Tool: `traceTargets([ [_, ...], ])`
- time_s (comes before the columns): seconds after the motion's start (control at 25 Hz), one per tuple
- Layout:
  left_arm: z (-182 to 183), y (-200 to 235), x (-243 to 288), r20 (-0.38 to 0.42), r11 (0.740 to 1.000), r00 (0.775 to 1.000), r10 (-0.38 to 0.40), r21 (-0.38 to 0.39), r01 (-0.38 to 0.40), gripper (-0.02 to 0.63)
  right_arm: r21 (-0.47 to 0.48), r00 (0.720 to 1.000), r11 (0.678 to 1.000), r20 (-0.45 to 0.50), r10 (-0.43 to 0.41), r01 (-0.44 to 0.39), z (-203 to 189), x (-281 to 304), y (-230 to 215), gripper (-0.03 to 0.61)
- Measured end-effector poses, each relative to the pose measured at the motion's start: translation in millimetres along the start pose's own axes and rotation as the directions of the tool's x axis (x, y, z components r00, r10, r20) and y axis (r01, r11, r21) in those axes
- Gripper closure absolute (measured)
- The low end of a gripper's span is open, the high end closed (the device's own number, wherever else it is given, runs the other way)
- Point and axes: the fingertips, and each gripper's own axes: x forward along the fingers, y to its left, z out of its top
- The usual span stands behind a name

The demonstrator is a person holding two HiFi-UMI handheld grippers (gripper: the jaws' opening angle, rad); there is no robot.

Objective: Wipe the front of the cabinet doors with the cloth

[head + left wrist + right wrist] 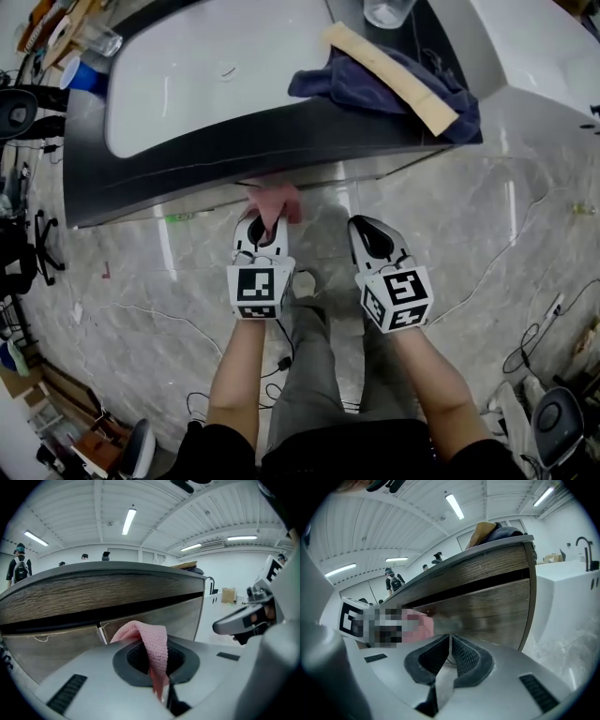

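Head view, looking steeply down: at the upper left, a blue cup [82, 75] stands just beyond the desk [206, 84] corner, its contents impossible to make out. Left of centre, the left gripper [266, 228] has its jaws pinching a pink cloth [277, 201], held close to the wood-grain cabinet doors [154, 616] beneath the desk edge. Just to its right, the right gripper [367, 228] has its jaws pressed together on nothing. At the upper right, a clear cup [386, 11] is cut off by the frame, near a dark blue cloth [375, 84] that lies under a tan board [389, 64].
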Motion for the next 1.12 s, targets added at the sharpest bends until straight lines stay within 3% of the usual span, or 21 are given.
traceTargets([
  [0.2, 18.5, -10.3, 18.2, 0.014, 1.000, 1.000, 0.025, -0.005, -0.025, 0.601, 0.032, 1.000, 0.999, -0.002, -0.018, 0.018, -7.5, -15.6, -30.9, 0.535],
  [0.4, 28.8, -49.8, 39.5, 0.026, 0.998, 0.999, -0.032, 0.049, 0.031, 0.601, 0.066, 0.998, 0.996, -0.004, -0.055, 0.055, -13.2, -27.0, -65.4, 0.535],
  [0.64, 40.3, -95.5, 64.0, 0.034, 0.993, 0.994, -0.104, 0.064, 0.102, 0.601, 0.082, 0.996, 0.993, 0.006, -0.085, 0.084, -12.9, -43.8, -97.0, 0.535],
  [1.12, 73.5, -181.1, 103.4, 0.086, 0.965, 0.964, -0.250, 0.100, 0.242, 0.601, 0.140, 0.987, 0.977, 0.006, -0.160, 0.158, -25.8, -76.5, -152.5, 0.535],
])
